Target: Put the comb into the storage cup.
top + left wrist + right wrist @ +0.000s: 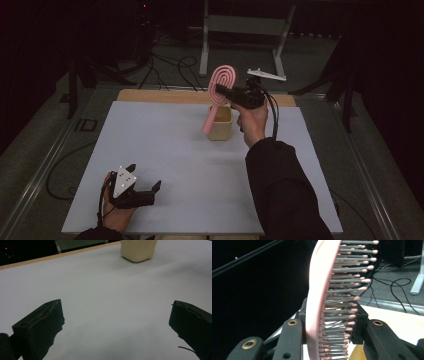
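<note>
Left claw (145, 189): low at the near left of the table (165, 150), jaws spread wide, nothing between them. Bare table surface just ahead of it; cream cup (138, 250) far ahead and a little to the right, well apart.

Right claw (221, 91): raised over the far side of the table, pressed together on the pink hairbrush (221, 85), pinching across its oval head. Brush back against one jaw, bristles (347, 292) against the other. Handle hanging below the claw, slanting down past the left rim of the cream cup (220, 123), which sits directly beneath the claw.

Handling, as a judgement: light, stiff plastic body, probably smooth and a bit slippery on the back. Bristles springy, so a pinch through them likely gives and lets the head rock or twist. Firmer hold probably on the slim handle or across the head's solid edges. Long handle below the grip likely swings with any quick wrist turn. Not fragile, though hard squeezing could bend the pins.
</note>
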